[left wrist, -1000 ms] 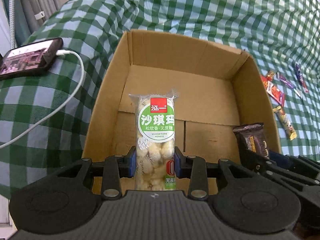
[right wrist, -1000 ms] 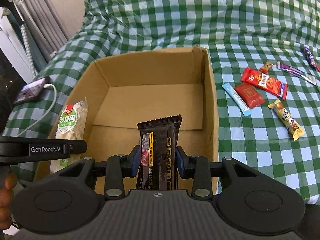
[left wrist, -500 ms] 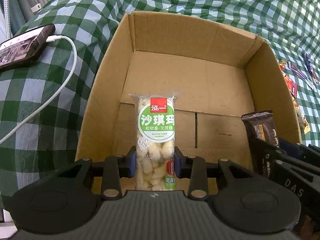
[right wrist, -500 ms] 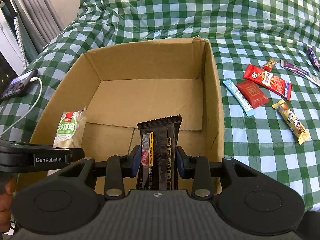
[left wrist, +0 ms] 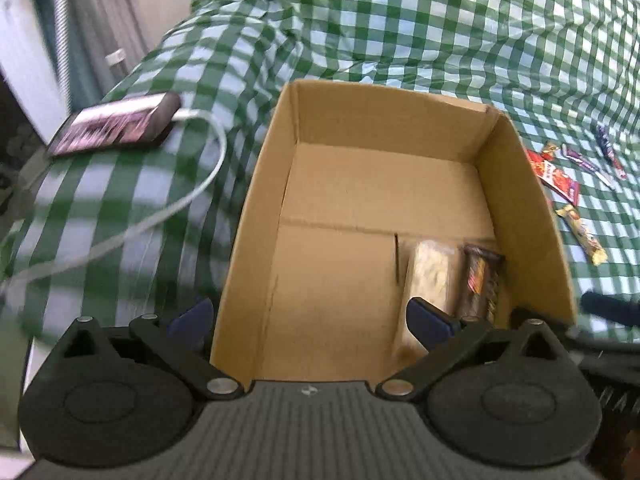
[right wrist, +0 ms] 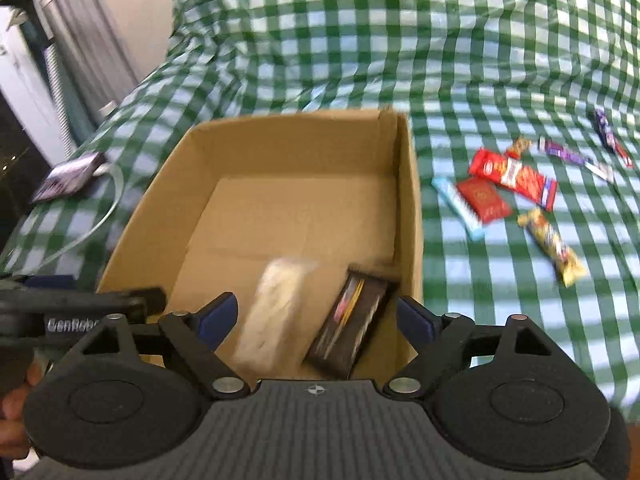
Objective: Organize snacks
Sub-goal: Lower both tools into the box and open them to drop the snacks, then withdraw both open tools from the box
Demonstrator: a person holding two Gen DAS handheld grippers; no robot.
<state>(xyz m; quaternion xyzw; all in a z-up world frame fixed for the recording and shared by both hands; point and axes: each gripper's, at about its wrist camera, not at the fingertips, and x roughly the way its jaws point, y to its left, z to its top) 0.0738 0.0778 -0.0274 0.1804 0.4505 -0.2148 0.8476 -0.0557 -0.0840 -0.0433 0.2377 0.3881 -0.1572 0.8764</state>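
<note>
An open cardboard box (left wrist: pixel 260 184) (right wrist: pixel 412 184) sits on a green checked cloth. Two snacks lie on its floor near the right wall: a pale rice-cake packet (left wrist: pixel 430 276) (right wrist: pixel 276 312) and a dark brown chocolate bar (left wrist: pixel 482 280) (right wrist: pixel 352 320), both blurred. My left gripper (left wrist: pixel 308 316) hovers over the box's near edge, its jaws opening wide with nothing between the pads. My right gripper (right wrist: pixel 316 316) is above the box's near right corner, jaws opening; the two dropped snacks show below, free of its pads. The left gripper's side (right wrist: pixel 72 312) shows in the right wrist view.
Several loose snacks lie on the cloth right of the box: a red packet (right wrist: pixel 512 178), a small red square (right wrist: pixel 482 198), a blue bar (right wrist: pixel 460 208), a yellow bar (right wrist: pixel 554 246) (left wrist: pixel 582 234). A phone (left wrist: pixel 114 124) with a white cable (left wrist: pixel 184 196) lies left.
Both grippers opened and let go: the rice-cake packet and the chocolate bar dropped to the box floor. Both grippers pulled back and up, so the box looks farther away.
</note>
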